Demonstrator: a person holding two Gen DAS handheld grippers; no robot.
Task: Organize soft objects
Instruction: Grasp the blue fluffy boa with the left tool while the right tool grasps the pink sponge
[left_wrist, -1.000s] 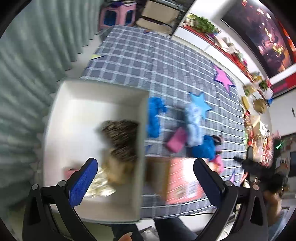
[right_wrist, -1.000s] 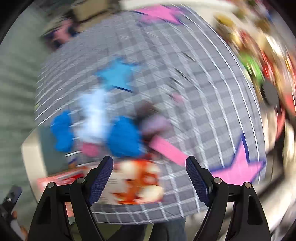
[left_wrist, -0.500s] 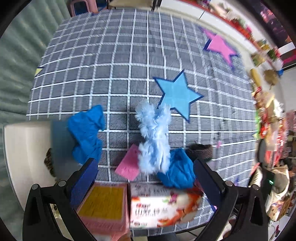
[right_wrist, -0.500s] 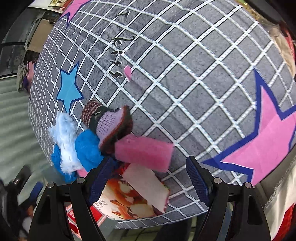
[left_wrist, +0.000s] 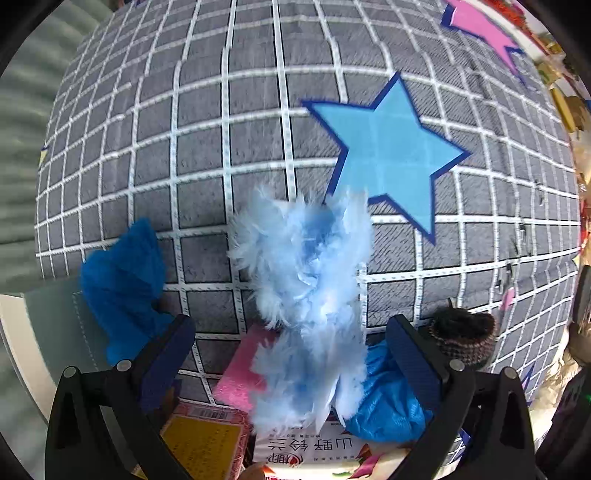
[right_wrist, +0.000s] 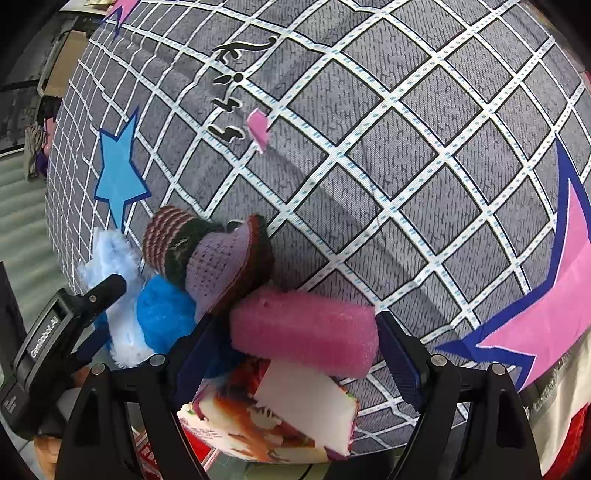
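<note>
A fluffy light-blue piece lies on the grey checked cloth, and my left gripper points down over it, open, its pads clear of the fluff on both sides. Around it lie a blue cloth, a second blue cloth, a pink sponge and a knitted hat. In the right wrist view a pink foam block rests between the fingers of my right gripper, whose jaws are opening and not touching it. The knitted hat leans beside the block.
A printed tissue pack lies under the foam block at the table's near edge, next to a red and yellow box. A pale box corner shows at far left. Blue star and pink star patches mark the cloth.
My left gripper swung from above the white box to the pile and sank close over the fluffy piece. My right gripper came down around the pink foam block, which now looks larger.
</note>
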